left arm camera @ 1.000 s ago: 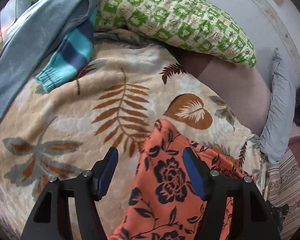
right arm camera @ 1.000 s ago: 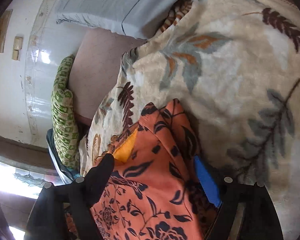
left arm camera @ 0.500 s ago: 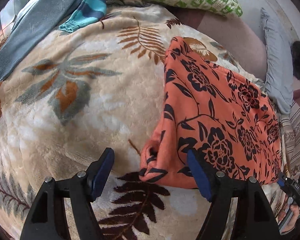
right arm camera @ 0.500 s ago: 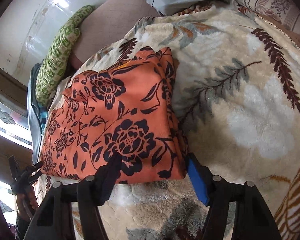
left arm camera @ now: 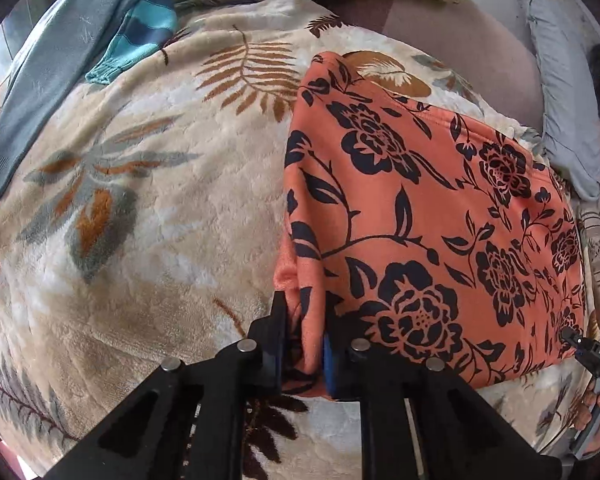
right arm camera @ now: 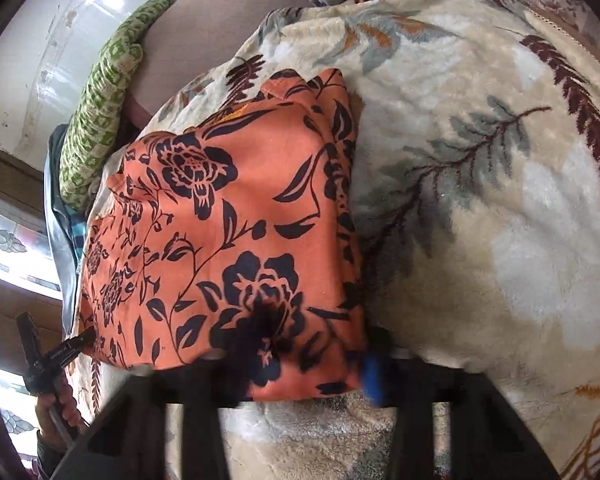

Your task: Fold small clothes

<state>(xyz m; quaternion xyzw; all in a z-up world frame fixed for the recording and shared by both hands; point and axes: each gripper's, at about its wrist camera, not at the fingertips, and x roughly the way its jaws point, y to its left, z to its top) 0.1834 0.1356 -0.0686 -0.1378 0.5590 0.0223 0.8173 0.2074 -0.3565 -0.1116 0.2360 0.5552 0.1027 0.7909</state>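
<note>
The left gripper [left arm camera: 304, 344] is closing, its pads already pinching the near corner of the orange floral garment [left arm camera: 420, 216]. The right gripper [right arm camera: 300, 360] is closing on the other near corner; blur hides whether its pads press yet. Ahead of both, the garment lies flat on the leaf-print blanket [left arm camera: 140, 200], apparently folded once; further folds probably remain. A blue sweater [left arm camera: 60, 60] lies beyond, unfolded.

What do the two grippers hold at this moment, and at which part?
The left gripper is closing on the near left corner of the orange floral garment. The right gripper is closing on its near right corner, though blur hides the contact.
</note>
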